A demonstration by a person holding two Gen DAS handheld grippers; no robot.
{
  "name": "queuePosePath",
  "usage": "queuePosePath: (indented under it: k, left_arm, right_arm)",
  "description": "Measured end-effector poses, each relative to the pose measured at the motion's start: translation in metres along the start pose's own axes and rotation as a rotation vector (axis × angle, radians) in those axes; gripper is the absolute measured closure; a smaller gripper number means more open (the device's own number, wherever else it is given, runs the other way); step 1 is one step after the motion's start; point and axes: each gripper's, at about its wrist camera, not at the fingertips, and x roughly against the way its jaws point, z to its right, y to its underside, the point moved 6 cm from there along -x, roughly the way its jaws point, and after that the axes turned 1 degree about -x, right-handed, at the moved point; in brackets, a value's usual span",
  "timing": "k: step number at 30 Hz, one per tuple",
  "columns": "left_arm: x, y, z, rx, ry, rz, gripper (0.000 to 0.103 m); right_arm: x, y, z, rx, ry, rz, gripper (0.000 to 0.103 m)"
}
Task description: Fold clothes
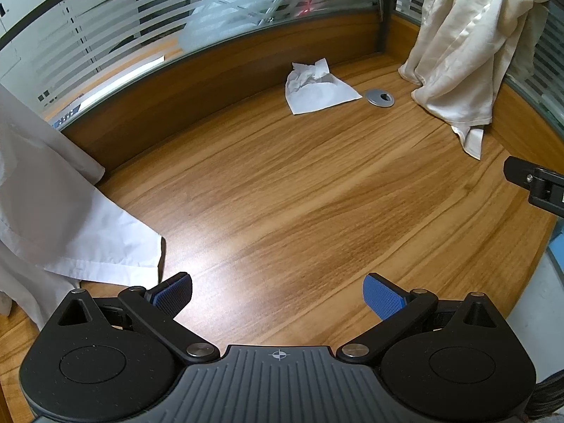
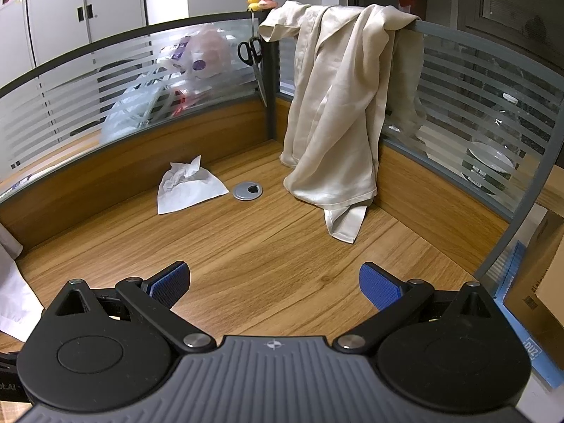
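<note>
A cream garment hangs over the glass partition at the desk's far right corner, its hem resting on the wood; the left wrist view shows it too. A white garment drapes down at the left, its edge lying on the desk just beyond my left gripper's left finger; a strip of it shows at the left edge. My left gripper is open over bare wood with nothing between its blue pads. My right gripper is also open and holds nothing. Part of the right gripper pokes in at the right.
A crumpled white tissue and a grey cable grommet lie near the back of the wooden desk. Scissors hang on the partition post, two toy ducks on top. A blue box stands past the right edge.
</note>
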Motion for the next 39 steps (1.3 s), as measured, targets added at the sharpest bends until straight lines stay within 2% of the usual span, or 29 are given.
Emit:
queuePosePath:
  k: [11,16,24,30,39]
  left_arm:
    - [-0.013,-0.015,0.007,0.014,-0.011,-0.006,0.000]
    - [-0.022,-0.026,0.011,0.025,-0.022,-0.006,0.000]
    - [-0.038,-0.053,0.020,0.089,-0.023,-0.012,0.000]
    - [-0.048,-0.077,0.029,0.137,-0.026,-0.011,0.000]
    - [-0.056,-0.103,0.040,0.146,-0.053,-0.012,0.000]
  right_arm:
    - [-0.014,-0.015,0.013,0.028,0.013,-0.015,0.000]
    - [-0.034,-0.034,0.027,0.030,0.015,-0.011,0.000]
    - [-0.098,-0.097,0.065,0.044,0.059,0.050,0.000]
    - [-0.151,-0.155,0.087,0.048,0.052,0.100,0.000]
    - [-0.213,-0.214,0.088,0.028,0.059,0.135,0.000]
